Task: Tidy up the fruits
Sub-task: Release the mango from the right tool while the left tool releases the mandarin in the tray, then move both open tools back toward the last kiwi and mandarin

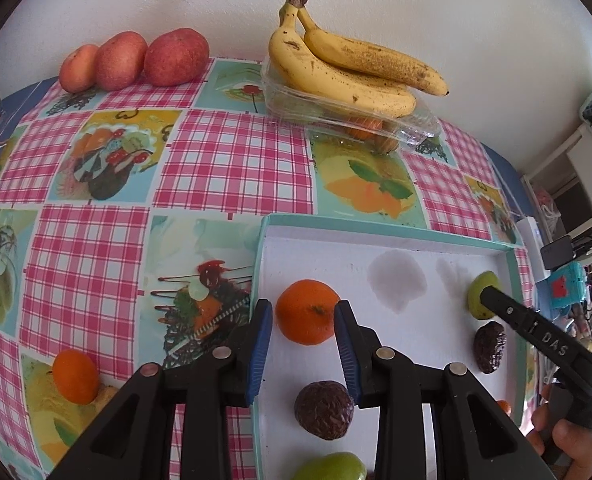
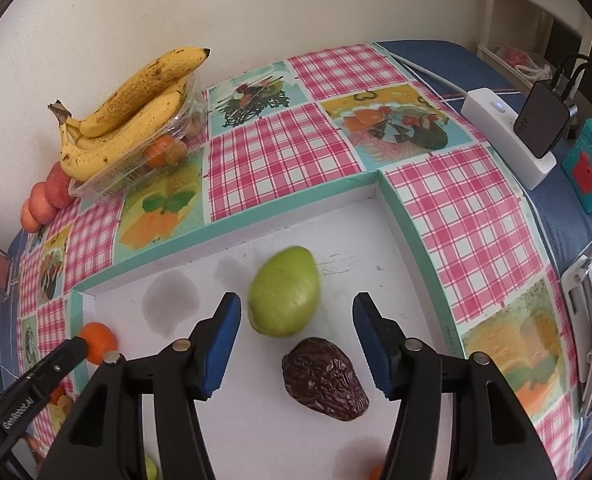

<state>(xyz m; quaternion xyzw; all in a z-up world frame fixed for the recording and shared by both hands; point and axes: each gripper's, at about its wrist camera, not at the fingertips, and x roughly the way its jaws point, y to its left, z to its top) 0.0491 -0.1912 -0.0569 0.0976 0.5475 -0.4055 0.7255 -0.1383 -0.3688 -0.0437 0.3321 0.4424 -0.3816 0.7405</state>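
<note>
Left hand-held gripper (image 1: 303, 322): blue pads apart, flanking one orange (image 1: 306, 311) without visible clamping. The orange sits inside the white tray (image 1: 376, 232), near its left wall.

Right hand-held gripper (image 2: 296, 330): pads wide apart, holding nothing. One green fruit (image 2: 284, 291) lies just ahead between them, blurred.

Count inside the tray:
- 2 dark wrinkled fruits (image 1: 324, 409), (image 1: 489, 346)
- 2 green fruits, the second (image 1: 332, 467) at the near edge

Beyond the tray on the bench (image 1: 232, 160):
- 2 bananas (image 1: 336, 72) atop a clear plastic box (image 1: 412, 128)
- 3 reddish fruits (image 1: 136, 60) in a row, far left

Left of the tray: 1 more orange (image 1: 75, 376).
</note>
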